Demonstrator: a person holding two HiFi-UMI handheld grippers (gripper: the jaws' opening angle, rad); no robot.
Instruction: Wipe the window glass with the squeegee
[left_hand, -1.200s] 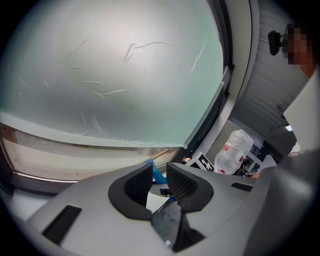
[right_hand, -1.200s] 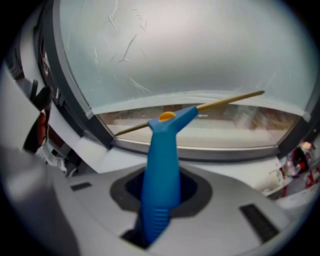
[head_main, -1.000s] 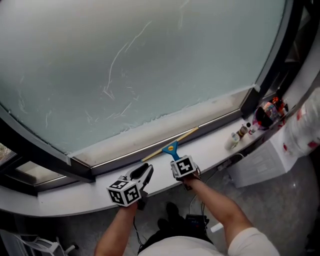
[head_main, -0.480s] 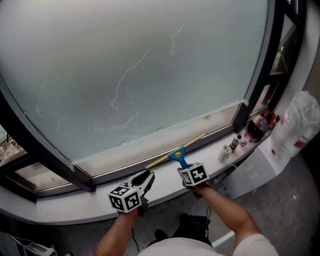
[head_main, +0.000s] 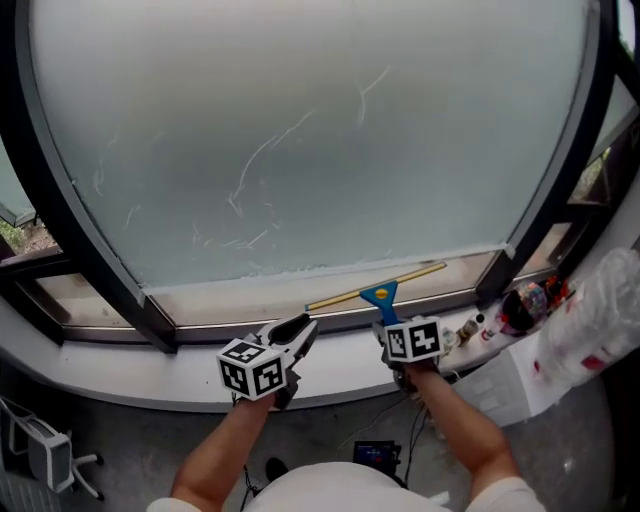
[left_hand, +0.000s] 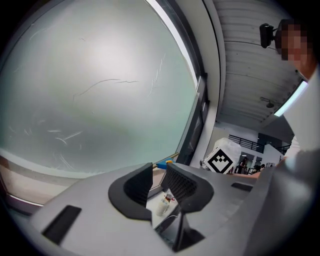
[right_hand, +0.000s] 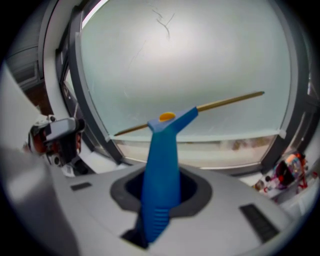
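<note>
1. Setting: a large pane of window glass (head_main: 300, 130) in a black frame (head_main: 60, 200), above a white sill (head_main: 130, 370). Small bottles (head_main: 468, 328) stand at the sill's right end.
2. Glass: the whole pane looks hazy, with thin pale streaks near its middle. No wiped, clearer strip shows anywhere.
3. Squeegee (head_main: 378, 290): the blue handle rises from the right gripper, and the long thin blade lies nearly level across the pane's bottom edge, just above the lower frame. Whether the blade touches the glass cannot be told.
4. Right gripper (head_main: 392, 318): its jaws are clamped about halfway on the lower handle of the squeegee (right_hand: 161, 150), which stands upright between them.
5. Left gripper (head_main: 300, 328): its jaws (left_hand: 159, 182) stand a narrow gap apart with nothing between them; only the distant sill shows through the gap.
6. Pose: both forearms reach forward over the sill. The grippers sit side by side and apart. The left points roughly level at the pane, while the right tilts downward.
7. Progress (judged): the tool is in hand, but wiping appears not yet done. Essentially the whole pane remains.
</note>
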